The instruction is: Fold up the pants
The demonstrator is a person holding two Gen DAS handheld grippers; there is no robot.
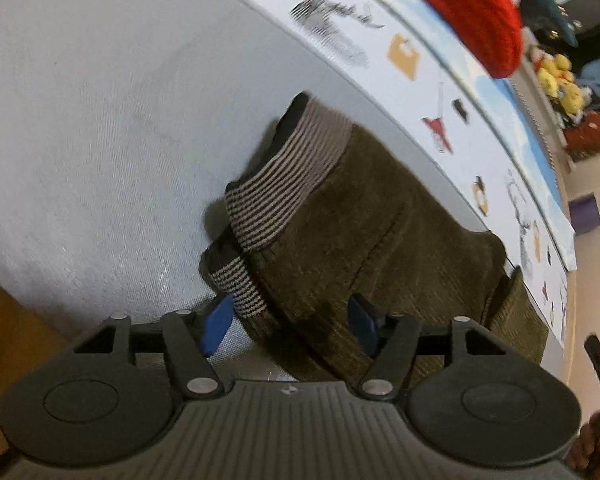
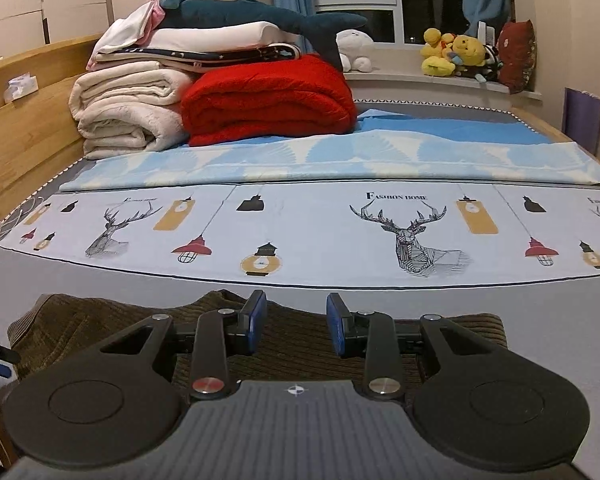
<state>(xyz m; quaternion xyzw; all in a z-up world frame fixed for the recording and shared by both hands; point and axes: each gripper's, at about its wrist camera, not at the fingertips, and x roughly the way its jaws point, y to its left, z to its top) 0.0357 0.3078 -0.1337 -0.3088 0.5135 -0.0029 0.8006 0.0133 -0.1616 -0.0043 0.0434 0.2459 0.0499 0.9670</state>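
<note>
The left gripper (image 1: 292,324) is tilting steeply down, its blue pads spread and gripping nothing, straddling the striped cuffs of the olive-brown corduroy pants (image 1: 364,232). The pants are lying on the grey bedsheet (image 1: 100,120), their long axis running from lower centre toward the frame's right. The right gripper (image 2: 296,324) is hovering partly open and empty over the same fabric.

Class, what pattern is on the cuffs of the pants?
Thin dark and tan stripes on the cuffs, clearest in the left wrist view.
</note>
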